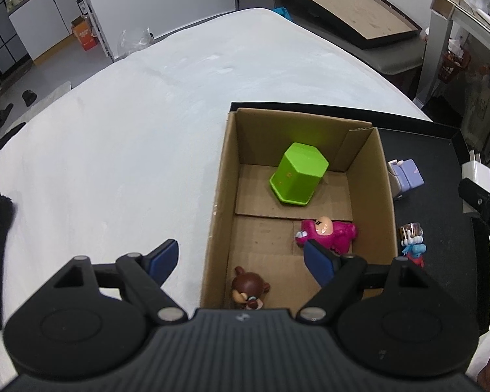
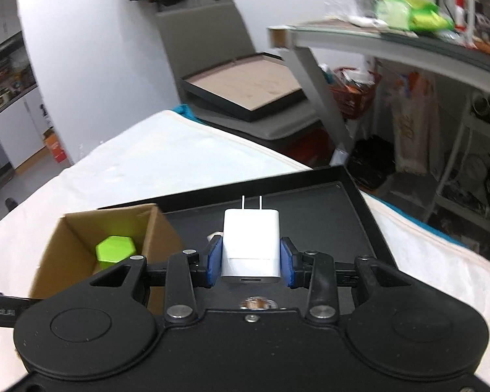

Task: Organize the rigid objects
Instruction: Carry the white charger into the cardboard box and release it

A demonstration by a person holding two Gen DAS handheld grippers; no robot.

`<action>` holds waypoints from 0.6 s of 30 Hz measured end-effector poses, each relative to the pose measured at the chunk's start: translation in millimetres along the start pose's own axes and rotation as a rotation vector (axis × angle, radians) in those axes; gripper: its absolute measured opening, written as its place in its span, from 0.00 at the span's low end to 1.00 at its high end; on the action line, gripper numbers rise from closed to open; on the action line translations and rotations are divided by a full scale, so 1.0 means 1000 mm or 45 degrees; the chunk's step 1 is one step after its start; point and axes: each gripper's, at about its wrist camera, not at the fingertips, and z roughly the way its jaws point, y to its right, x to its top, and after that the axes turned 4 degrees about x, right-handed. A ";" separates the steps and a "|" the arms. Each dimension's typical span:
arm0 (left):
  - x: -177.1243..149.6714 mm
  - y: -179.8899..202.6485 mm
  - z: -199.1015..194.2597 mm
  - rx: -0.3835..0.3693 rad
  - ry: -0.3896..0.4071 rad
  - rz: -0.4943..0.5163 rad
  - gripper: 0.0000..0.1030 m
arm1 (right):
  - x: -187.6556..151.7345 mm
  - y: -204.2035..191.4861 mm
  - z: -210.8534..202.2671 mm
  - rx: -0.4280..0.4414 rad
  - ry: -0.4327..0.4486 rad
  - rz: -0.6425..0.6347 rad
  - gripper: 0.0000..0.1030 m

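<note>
Right tongs (image 2: 251, 261) grip one white charger (image 2: 251, 245); left tongs (image 1: 241, 261) gape over one cardboard box (image 1: 219, 196) holding three toys.

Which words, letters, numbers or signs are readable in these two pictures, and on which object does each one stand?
"D": white letter on the side of the right hand-held gripper, left wrist view; the rest is cut off.
White print on a black bar, right wrist view: too blurred to read.
Small orange marks on the green cup: too small to read.
Print on the orange carton on the floor: too blurred to read.
</note>
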 end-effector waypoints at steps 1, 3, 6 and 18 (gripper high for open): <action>-0.001 -0.003 0.000 -0.005 0.000 -0.007 0.80 | 0.001 -0.003 -0.002 0.009 0.005 -0.012 0.35; -0.003 -0.009 0.002 -0.016 -0.003 -0.021 0.80 | 0.002 -0.009 -0.005 0.023 0.020 -0.032 0.35; -0.006 -0.015 0.004 -0.034 0.005 -0.024 0.80 | 0.005 -0.016 -0.007 0.038 0.029 -0.055 0.35; -0.008 -0.034 0.023 -0.097 0.009 -0.099 0.75 | 0.003 -0.061 -0.002 0.166 0.029 -0.180 0.35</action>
